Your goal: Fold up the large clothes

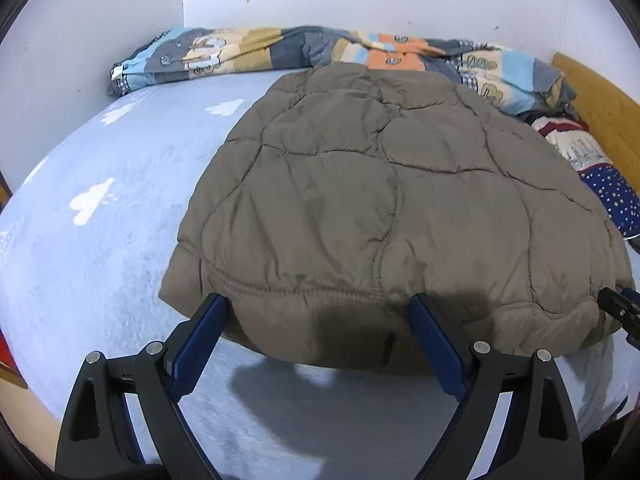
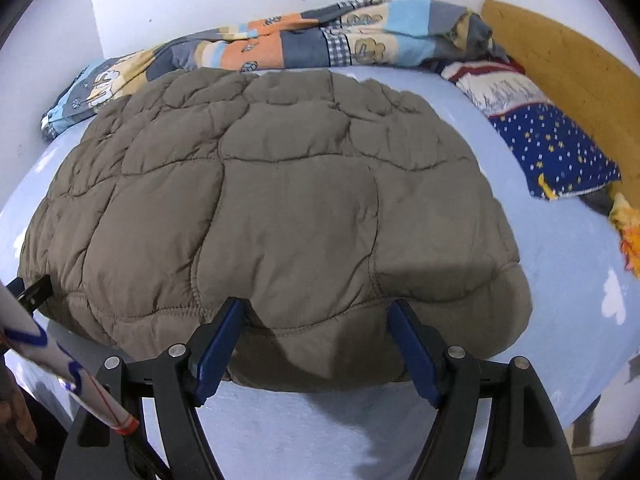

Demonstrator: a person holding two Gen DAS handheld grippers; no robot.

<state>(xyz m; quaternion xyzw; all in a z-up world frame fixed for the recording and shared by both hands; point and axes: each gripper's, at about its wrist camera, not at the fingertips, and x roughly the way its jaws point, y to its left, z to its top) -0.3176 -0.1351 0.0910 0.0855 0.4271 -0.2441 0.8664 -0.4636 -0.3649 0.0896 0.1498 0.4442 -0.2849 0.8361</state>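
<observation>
- The brown quilted jacket (image 1: 384,200) lies flat on the light-blue bed sheet (image 1: 100,260), filling the middle of both wrist views. Its stitched hem runs along the near edge, from about 7 to 4 o'clock in each picture.
- The left gripper (image 1: 320,308) has its blue fingers (image 1: 208,328) spread wide, tips at the jacket's near hem. They seem to touch the fabric, but whether they press it cannot be told; nothing is pinched between them.
- The right gripper (image 2: 320,312) is likewise spread apart, its tips resting at the hem near the jacket's 5 o'clock corner, with cloth bulging between them but not clamped.
- Each gripper shows only as a black sliver in the other's view: the right at 3 o'clock of the left view, the left at 9 o'clock of the right view, both cut off by the frame.
- The jacket's sleeves and collar are hidden; only one quilted face shows.
- A patchwork blanket (image 2: 280,40) lies bunched along the wall at 12 o'clock, its lower edge partly covered by the jacket's far side.
- A star-print pillow (image 2: 560,152) sits at 2 o'clock against a wooden headboard (image 2: 568,60).
- A white tube with blue marks (image 2: 60,364) crosses the 8 o'clock corner of the right view, blurred and cut off; what it is cannot be made out.
</observation>
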